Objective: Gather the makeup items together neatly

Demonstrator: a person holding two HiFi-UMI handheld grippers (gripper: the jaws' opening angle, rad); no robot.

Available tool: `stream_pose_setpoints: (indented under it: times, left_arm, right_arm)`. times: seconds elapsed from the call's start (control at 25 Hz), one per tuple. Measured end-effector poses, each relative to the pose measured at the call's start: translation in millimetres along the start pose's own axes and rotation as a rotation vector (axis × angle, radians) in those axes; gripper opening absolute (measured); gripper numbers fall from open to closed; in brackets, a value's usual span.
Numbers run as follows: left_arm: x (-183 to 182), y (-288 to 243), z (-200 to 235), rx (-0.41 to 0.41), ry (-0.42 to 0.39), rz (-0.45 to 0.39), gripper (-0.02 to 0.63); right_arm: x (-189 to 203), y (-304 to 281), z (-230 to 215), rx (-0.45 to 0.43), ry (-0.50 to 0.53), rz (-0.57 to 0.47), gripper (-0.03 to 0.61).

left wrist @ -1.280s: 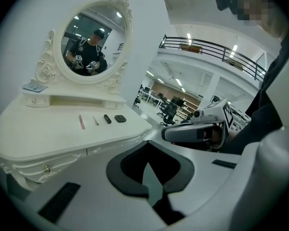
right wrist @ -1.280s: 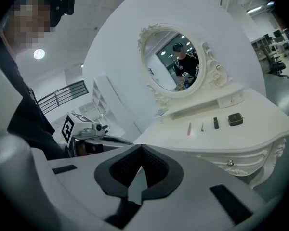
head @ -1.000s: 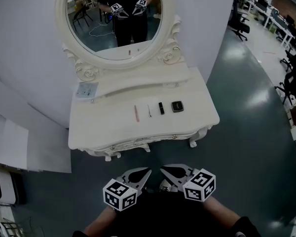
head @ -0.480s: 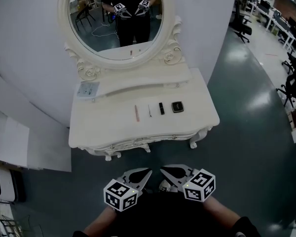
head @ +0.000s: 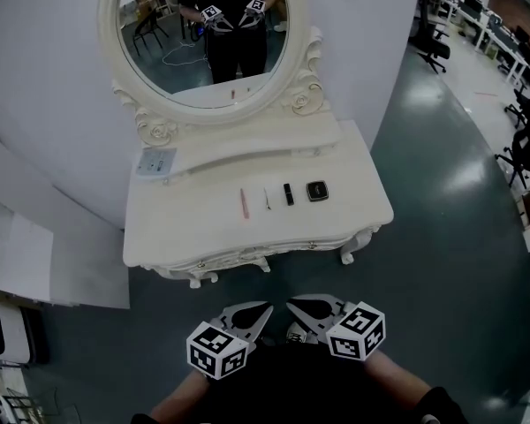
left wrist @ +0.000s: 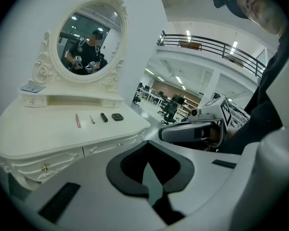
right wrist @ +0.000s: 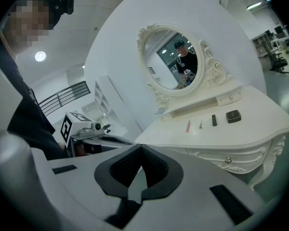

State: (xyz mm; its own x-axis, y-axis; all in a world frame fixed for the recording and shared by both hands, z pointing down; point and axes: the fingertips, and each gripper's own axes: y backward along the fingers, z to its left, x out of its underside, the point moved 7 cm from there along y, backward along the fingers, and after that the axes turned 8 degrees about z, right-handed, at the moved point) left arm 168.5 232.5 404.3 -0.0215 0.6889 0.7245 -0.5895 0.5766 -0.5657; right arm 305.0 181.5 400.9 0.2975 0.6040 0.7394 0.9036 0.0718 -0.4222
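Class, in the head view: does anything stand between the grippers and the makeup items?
Nothing visible does. The left gripper and right gripper, both shut, are short of the dressing table; only floor and its top lie before the pink pencil, black tube and compact.

Both grippers sit low and close to the body, side by side. The left gripper (head: 258, 311) has its jaws closed together with nothing between them, and the right gripper (head: 299, 308) is the same, jaws pressed tight and empty. The tips angle inward toward each other, and the forearms (head: 396, 381) reach in from the near edge.
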Motion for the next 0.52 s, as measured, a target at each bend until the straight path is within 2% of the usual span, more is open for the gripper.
stream_pose_setpoints:
  times: [0.52]
  left_arm:
    - [-2.7,-4.8,1.8,0.003,-0.012,0.006,0.008]
  right_arm:
    - [-0.3,-0.6,-5.5,0.012,-0.004,0.003,0.029]
